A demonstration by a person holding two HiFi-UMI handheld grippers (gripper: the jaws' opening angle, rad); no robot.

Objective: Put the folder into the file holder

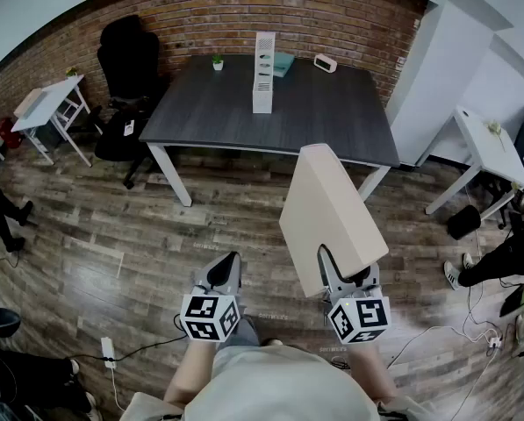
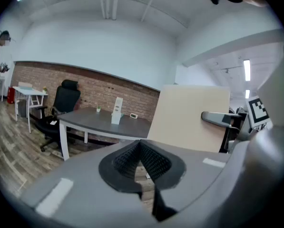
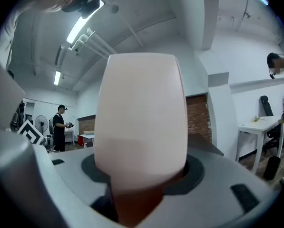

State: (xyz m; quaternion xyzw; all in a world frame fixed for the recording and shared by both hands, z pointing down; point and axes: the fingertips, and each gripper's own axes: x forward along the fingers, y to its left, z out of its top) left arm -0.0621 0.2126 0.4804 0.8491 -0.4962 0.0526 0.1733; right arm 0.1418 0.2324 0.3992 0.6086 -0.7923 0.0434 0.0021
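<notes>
My right gripper [image 1: 334, 268] is clamped on the beige folder [image 1: 327, 213], which is raised in front of me. My left gripper's [image 1: 225, 270] fingers are together, with nothing between them. The white file holder [image 1: 263, 73] stands upright on the dark table [image 1: 332, 121], well apart from the folder.

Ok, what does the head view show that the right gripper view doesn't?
Only the head view: the grey table with the white file holder standing on it, and the left gripper, shut with nothing in it.

Only the right gripper view: a person standing at the left and the ceiling lights. The folder blocks its middle, so the table is hidden.

Both: the folder clamped in the right gripper, and the brick wall.
</notes>
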